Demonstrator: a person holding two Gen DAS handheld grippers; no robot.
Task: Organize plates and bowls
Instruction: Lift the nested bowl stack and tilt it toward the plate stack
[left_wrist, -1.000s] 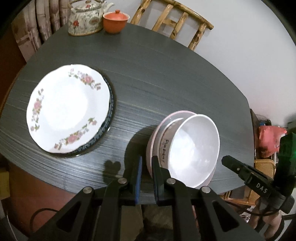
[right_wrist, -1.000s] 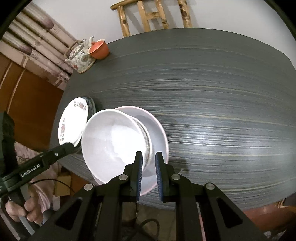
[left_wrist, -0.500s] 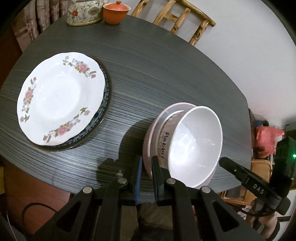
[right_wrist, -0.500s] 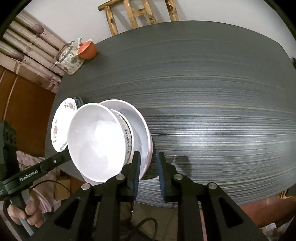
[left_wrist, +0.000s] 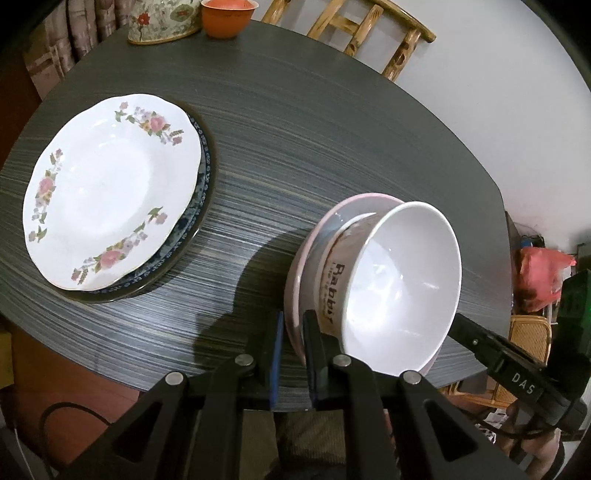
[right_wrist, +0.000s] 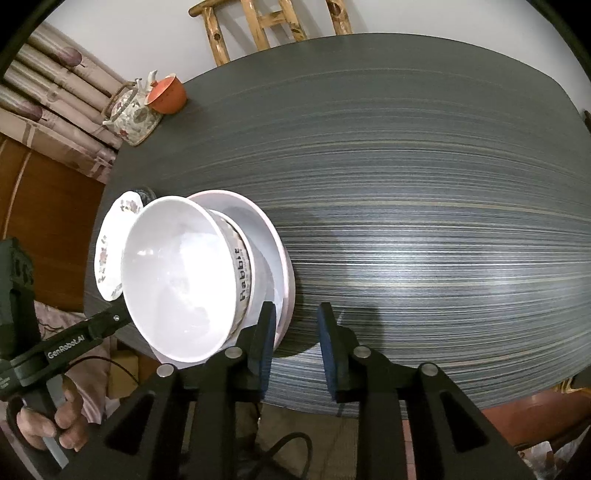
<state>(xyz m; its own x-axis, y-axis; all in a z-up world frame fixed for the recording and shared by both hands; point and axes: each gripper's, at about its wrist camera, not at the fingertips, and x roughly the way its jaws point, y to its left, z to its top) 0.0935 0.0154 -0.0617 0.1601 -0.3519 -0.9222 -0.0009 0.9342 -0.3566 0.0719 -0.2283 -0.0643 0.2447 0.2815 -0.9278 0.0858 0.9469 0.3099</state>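
A pink plate (left_wrist: 317, 229) carries a "Rabbit" bowl (left_wrist: 334, 284) with a plain white bowl (left_wrist: 402, 288) nested in it, held tilted above the table's near edge. My left gripper (left_wrist: 293, 325) is shut on the pink plate's rim. My right gripper (right_wrist: 295, 317) is open beside the plate (right_wrist: 258, 218), its left finger at the rim; the white bowl (right_wrist: 177, 273) faces it. A floral plate (left_wrist: 107, 192) lies on a dark blue-patterned plate (left_wrist: 201, 184) at the left.
The dark striped table (right_wrist: 424, 184) stretches right of the stack. A floral teapot (right_wrist: 135, 114) and an orange lidded cup (right_wrist: 168, 94) stand at the far corner. A wooden chair (right_wrist: 273, 26) is behind the table. A red bag (left_wrist: 545, 273) lies beyond the right edge.
My right gripper has opened and let go of the pink plate's rim. The left gripper still holds the stack, which has tilted and come nearer.
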